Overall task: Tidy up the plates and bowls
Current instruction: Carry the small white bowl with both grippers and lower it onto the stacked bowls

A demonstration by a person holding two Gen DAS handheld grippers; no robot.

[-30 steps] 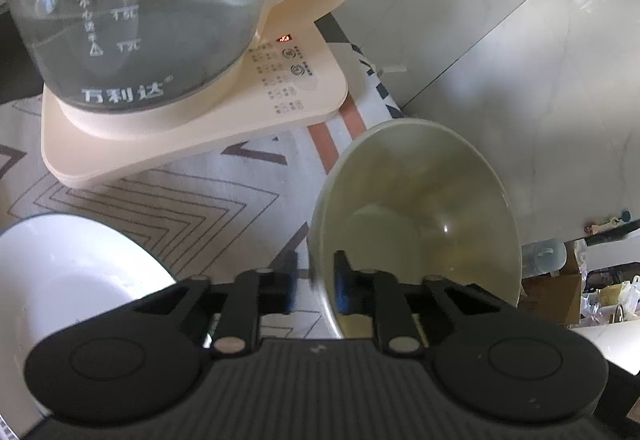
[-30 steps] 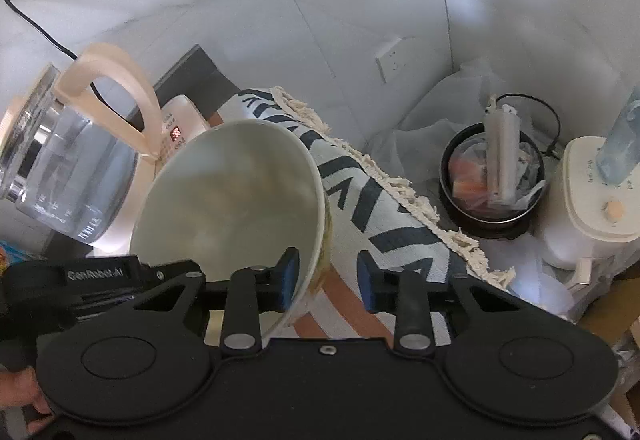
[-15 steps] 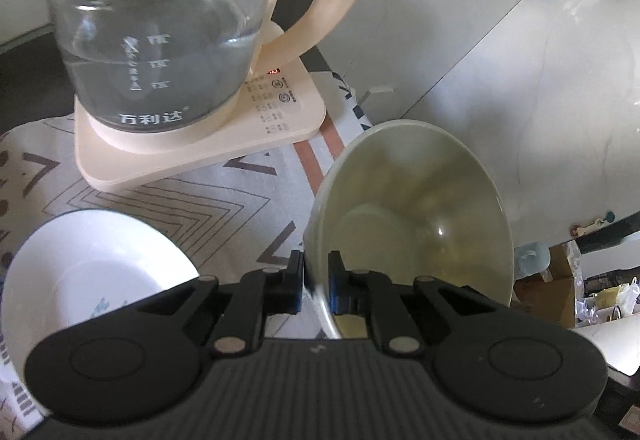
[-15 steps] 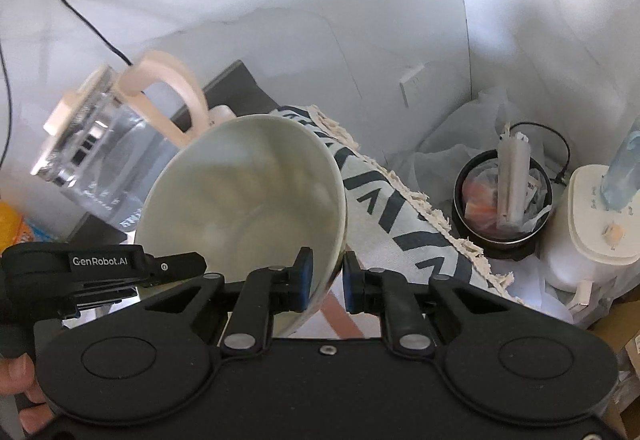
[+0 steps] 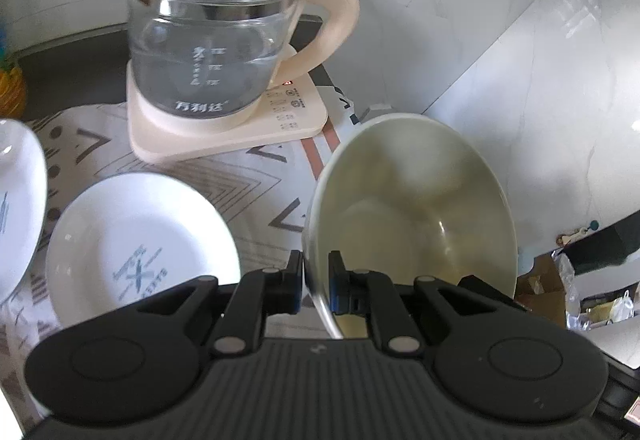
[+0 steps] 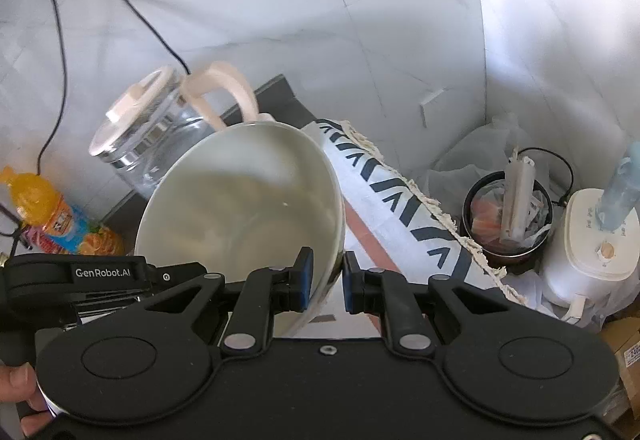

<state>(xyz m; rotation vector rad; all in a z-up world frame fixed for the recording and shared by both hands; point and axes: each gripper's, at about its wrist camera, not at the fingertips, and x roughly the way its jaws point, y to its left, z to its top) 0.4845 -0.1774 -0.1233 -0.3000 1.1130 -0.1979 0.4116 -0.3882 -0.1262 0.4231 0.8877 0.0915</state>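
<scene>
A large pale green bowl point(image 5: 412, 208) is held up above the patterned tablecloth point(image 5: 224, 176), tilted on its side. My left gripper point(image 5: 315, 286) is shut on its left rim. My right gripper point(image 6: 325, 280) is shut on its right rim, and the bowl point(image 6: 244, 208) fills the middle of the right wrist view. A white plate point(image 5: 140, 244) with a blue mark lies on the cloth below left of the bowl. Another white plate point(image 5: 20, 200) shows at the left edge.
A glass kettle point(image 5: 216, 40) on a cream base stands behind the plates. An orange drink bottle point(image 6: 52, 212) stands at the far left. Beyond the table's fringed edge are a black bin point(image 6: 508, 220) and a white appliance point(image 6: 592, 244) on the floor.
Both grippers have closed on the bowl's rim and lifted it up and back. The kettle and plates now sit farther away and lower in view.
</scene>
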